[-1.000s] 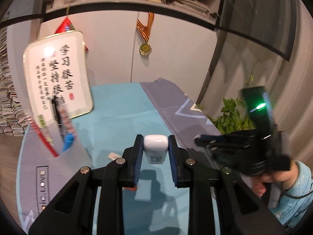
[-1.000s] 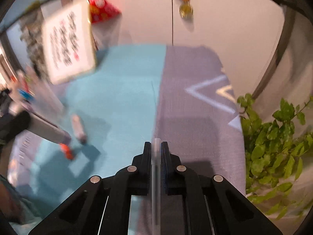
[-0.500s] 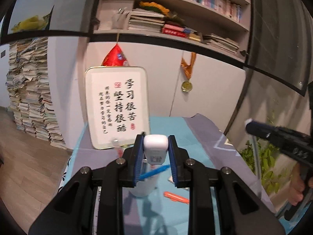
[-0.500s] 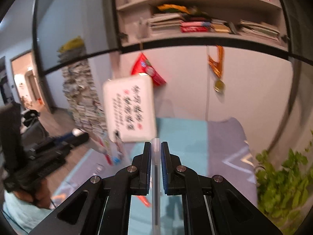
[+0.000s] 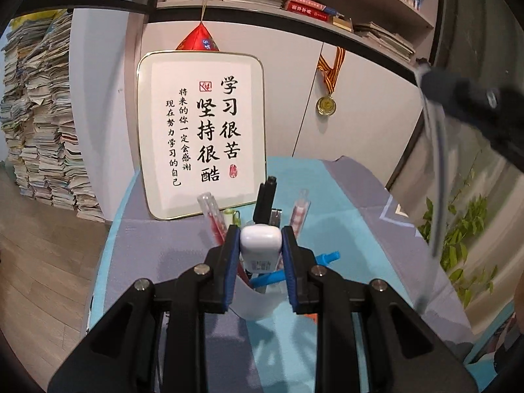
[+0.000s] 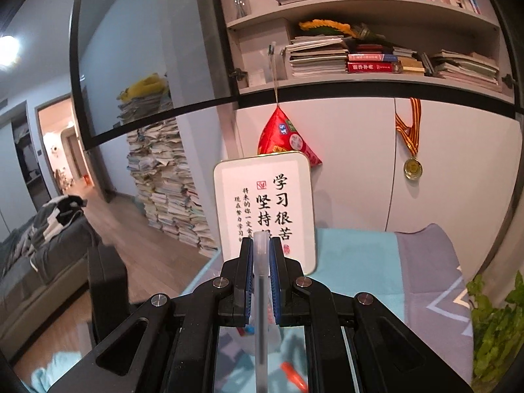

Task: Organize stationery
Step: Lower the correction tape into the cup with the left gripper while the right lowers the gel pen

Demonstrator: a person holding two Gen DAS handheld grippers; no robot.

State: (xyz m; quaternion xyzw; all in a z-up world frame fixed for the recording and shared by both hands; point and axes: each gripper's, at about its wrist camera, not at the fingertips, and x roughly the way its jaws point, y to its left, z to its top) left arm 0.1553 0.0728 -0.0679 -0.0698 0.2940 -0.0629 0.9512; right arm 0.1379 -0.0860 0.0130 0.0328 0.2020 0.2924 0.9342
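My left gripper (image 5: pixel 261 245) is shut on a small white correction-tape case (image 5: pixel 261 242) and holds it just above a clear pen cup (image 5: pixel 258 304). The cup holds several pens, among them a blue one (image 5: pixel 324 258), a black one (image 5: pixel 266 196) and red refills (image 5: pixel 214 219). My right gripper (image 6: pixel 261 258) is shut on a clear pen (image 6: pixel 261 294) that runs along the fingers. That pen (image 5: pixel 437 177) and right gripper also show at the upper right of the left wrist view, above the table.
A framed calligraphy board (image 5: pixel 199 134) leans on the wall behind the cup. An orange marker (image 6: pixel 293 375) lies on the teal and grey table mat (image 5: pixel 347 203). A green plant (image 6: pixel 494 321) stands at the right edge. Paper stacks (image 5: pixel 39 124) are on the floor left.
Both grippers tilted up and swung left, from looking down at the mat to facing the board. My left gripper with the case moved in over the pen cup.
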